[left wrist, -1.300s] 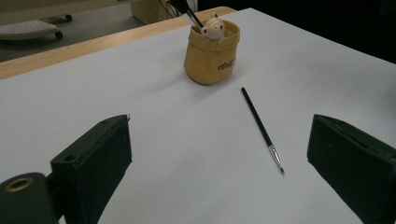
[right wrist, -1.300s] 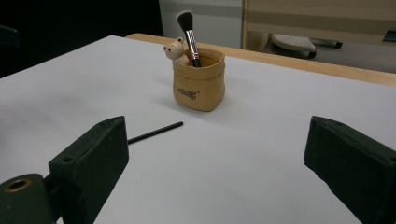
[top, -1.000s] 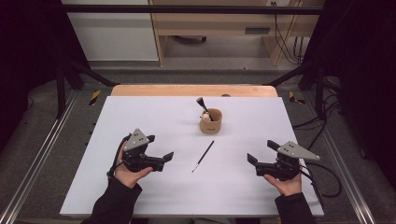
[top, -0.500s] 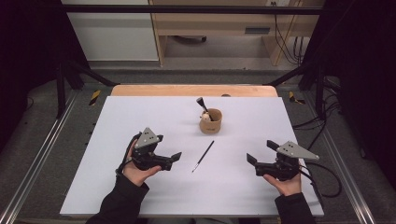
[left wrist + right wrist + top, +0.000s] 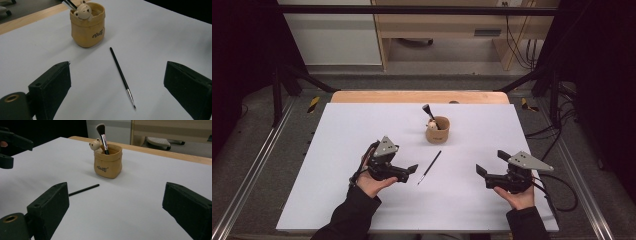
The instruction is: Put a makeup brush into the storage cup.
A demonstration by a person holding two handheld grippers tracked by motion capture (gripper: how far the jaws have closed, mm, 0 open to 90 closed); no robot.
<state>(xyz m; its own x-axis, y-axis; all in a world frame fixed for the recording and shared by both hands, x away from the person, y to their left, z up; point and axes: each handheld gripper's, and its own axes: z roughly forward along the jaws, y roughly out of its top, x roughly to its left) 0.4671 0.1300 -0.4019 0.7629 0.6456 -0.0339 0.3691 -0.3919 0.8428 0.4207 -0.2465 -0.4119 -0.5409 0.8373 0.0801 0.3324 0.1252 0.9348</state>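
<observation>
Now the left gripper (image 5: 408, 171) hovers low over the table (image 5: 337, 200), jaws wide, pointing at the thin brush (image 5: 430, 167) lying mid-table before the cup (image 5: 438, 130). Near the right edge, the right gripper (image 5: 484, 172) is held level, jaws wide and empty.

Your left gripper (image 5: 408, 171) has open surface (image 5: 362, 125) all the way to the thin brush (image 5: 429, 167); nothing sits between its spread jaws and the brush. Only obstacle nearby is the tan pot (image 5: 438, 130) just beyond the brush's far end, with a makeup brush (image 5: 429, 113) sticking up out of it. Your right gripper (image 5: 484, 174) sits well apart, with bare surface between it and the brush.
</observation>
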